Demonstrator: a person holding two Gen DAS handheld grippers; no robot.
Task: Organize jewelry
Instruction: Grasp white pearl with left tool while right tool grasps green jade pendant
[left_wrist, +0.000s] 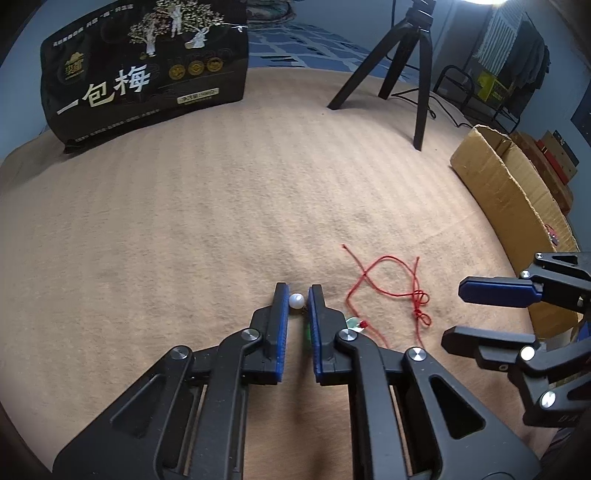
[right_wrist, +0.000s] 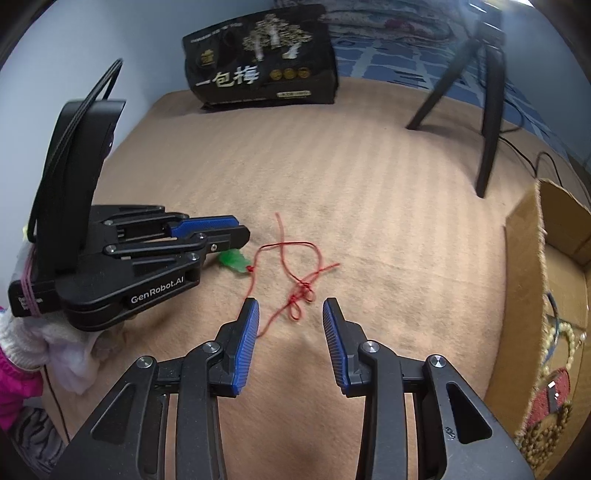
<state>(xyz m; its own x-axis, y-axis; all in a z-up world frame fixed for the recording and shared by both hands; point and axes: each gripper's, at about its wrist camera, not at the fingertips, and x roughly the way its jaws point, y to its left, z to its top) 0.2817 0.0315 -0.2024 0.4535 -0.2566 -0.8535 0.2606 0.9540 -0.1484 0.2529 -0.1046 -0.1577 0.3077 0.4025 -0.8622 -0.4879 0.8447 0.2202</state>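
A red cord necklace (left_wrist: 391, 284) with a green pendant (right_wrist: 233, 260) lies on the tan blanket. My left gripper (left_wrist: 297, 295) has its jaws narrowly apart around a small white bead (left_wrist: 296, 301), low on the blanket; the green pendant (left_wrist: 354, 322) peeks out beside its right finger. In the right wrist view the left gripper (right_wrist: 236, 230) lies beside the pendant. My right gripper (right_wrist: 290, 314) is open, just above the knotted part of the red cord (right_wrist: 301, 291); it also shows in the left wrist view (left_wrist: 469, 314).
An open cardboard box (right_wrist: 524, 280) at the right holds beaded strings and other jewelry (right_wrist: 554, 369). A black snack bag (left_wrist: 147, 70) stands at the back. A black tripod (left_wrist: 413, 74) stands at the back right. The tan blanket (left_wrist: 221, 203) covers the surface.
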